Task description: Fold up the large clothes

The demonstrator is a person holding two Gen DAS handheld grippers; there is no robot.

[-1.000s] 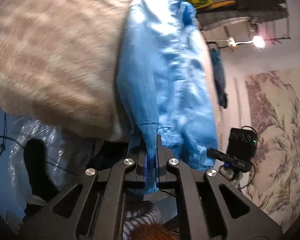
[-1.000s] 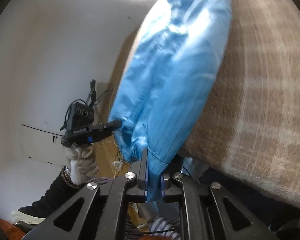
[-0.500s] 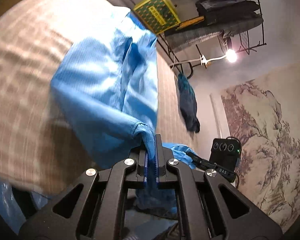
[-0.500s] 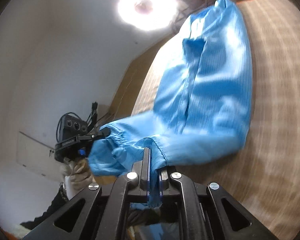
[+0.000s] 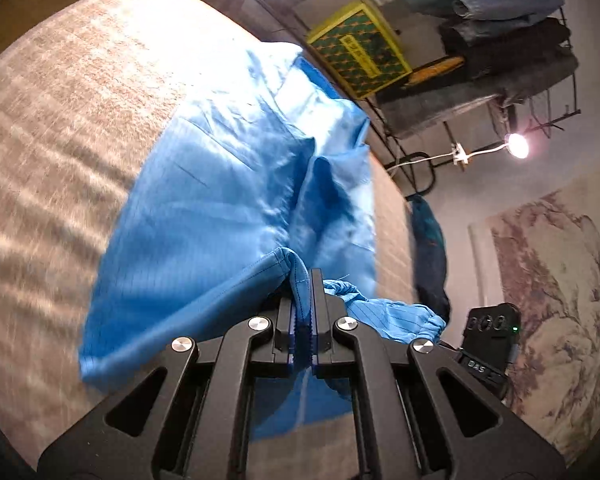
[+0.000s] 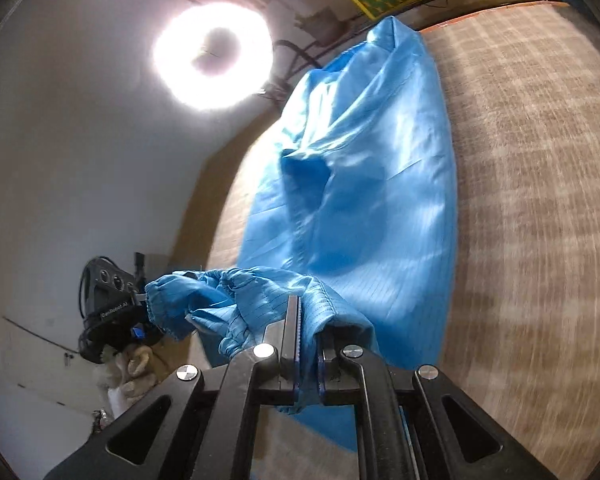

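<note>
Blue garment [image 5: 220, 216], pinched at its hem edge at bottom centre of both wrist views. Left claw [image 5: 303, 312] clamped tight on a fold of the blue cloth; right claw [image 6: 305, 332] likewise closed on a stitched edge. Elastic cuff [image 6: 160, 296] bunched at lower left of the right view, dangling beside the other black claw housing [image 6: 108, 304] gripped by a gloved hand [image 6: 128, 372]. Further out, rest of the garment spread flat over the beige checked table [image 6: 539, 200], running toward the upper centre. Beyond, ring light [image 6: 212, 56] at upper left, yellow-green box [image 5: 359, 52] and rack of folded clothes [image 5: 499, 40] at upper right.
</note>
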